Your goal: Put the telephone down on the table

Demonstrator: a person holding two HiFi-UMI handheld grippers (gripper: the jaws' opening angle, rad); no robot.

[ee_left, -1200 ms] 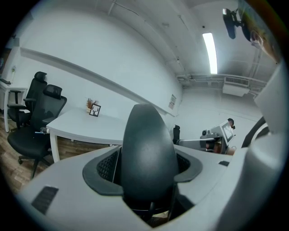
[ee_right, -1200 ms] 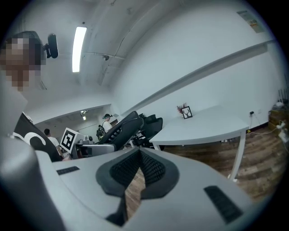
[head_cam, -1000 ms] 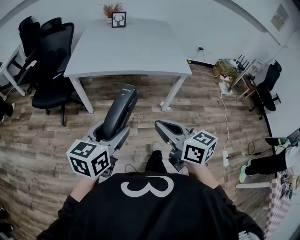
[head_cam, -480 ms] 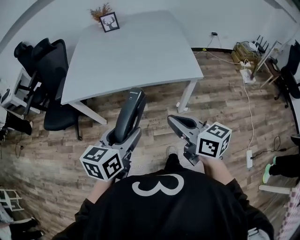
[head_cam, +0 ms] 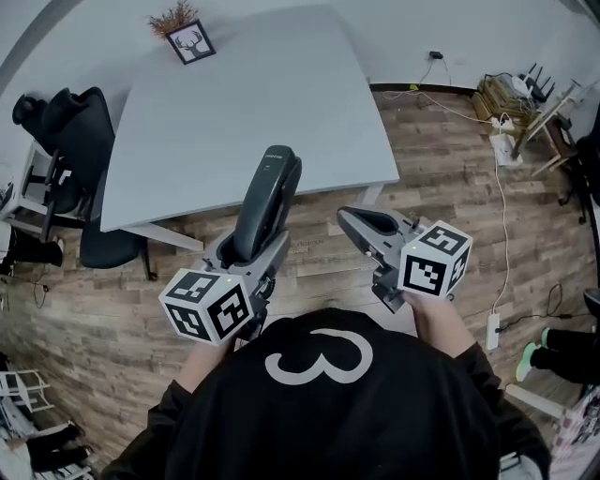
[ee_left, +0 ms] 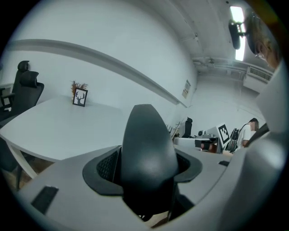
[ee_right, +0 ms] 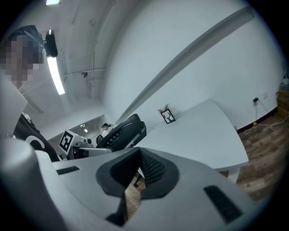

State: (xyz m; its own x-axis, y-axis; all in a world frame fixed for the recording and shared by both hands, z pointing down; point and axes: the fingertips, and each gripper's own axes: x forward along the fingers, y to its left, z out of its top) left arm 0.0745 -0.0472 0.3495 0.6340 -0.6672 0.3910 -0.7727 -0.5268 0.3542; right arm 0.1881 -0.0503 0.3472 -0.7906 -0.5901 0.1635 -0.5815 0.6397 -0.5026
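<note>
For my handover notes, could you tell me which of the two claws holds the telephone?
The left claw, clamped on the black telephone handset; the right claw is shut on nothing.

Floor: brown wood-plank laminate (head_cam: 450, 216). A white rectangular worktop (head_cam: 281, 112) on white legs stands against the plain white wall (head_cam: 422, 33). At its far edge stands a small black-framed deer picture (head_cam: 190, 42), with a dried plant sprig (head_cam: 172, 16) just behind. Black office chairs (head_cam: 70, 122) stand at the worktop's left end. A white power strip (head_cam: 491, 330) lies on the floor, right side. A fluorescent ceiling tube (ee_right: 56, 74) is lit.
</note>
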